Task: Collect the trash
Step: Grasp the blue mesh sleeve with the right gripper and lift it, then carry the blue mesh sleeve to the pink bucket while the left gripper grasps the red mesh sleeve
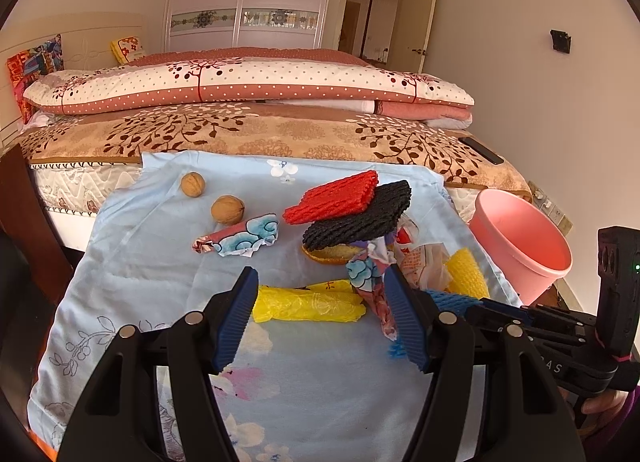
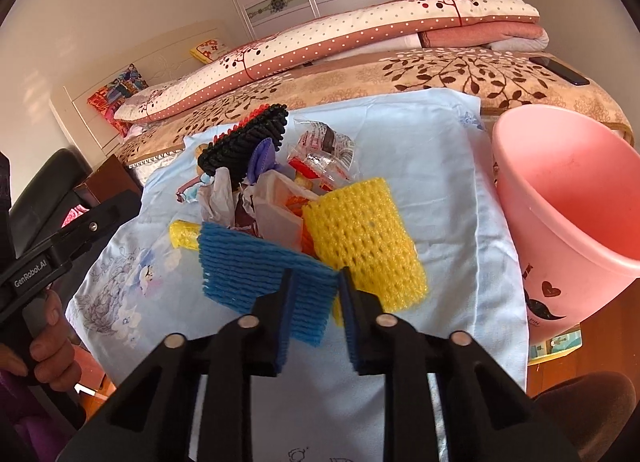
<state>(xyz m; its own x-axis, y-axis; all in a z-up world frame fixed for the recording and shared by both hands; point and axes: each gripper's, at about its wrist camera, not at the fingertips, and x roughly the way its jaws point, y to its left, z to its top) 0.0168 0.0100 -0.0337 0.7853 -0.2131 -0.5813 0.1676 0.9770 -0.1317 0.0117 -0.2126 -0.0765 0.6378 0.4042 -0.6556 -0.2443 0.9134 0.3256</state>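
L gripper (image 1: 322, 282) "GenRobot.AI", fingers wide; R gripper (image 2: 316, 276) fingers pinch blue foam net (image 2: 256, 270)

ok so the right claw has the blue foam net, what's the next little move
Probably lift and swing right toward the pink bin. The right claw looks shut on the blue foam net, which lies against the yellow foam net, so lift clear first. The bin's open mouth sits just right of the pile.

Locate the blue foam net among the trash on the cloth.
In the right wrist view, the blue foam net sits just ahead of the right gripper, its edge between the jaws, with the yellow foam net on its right.
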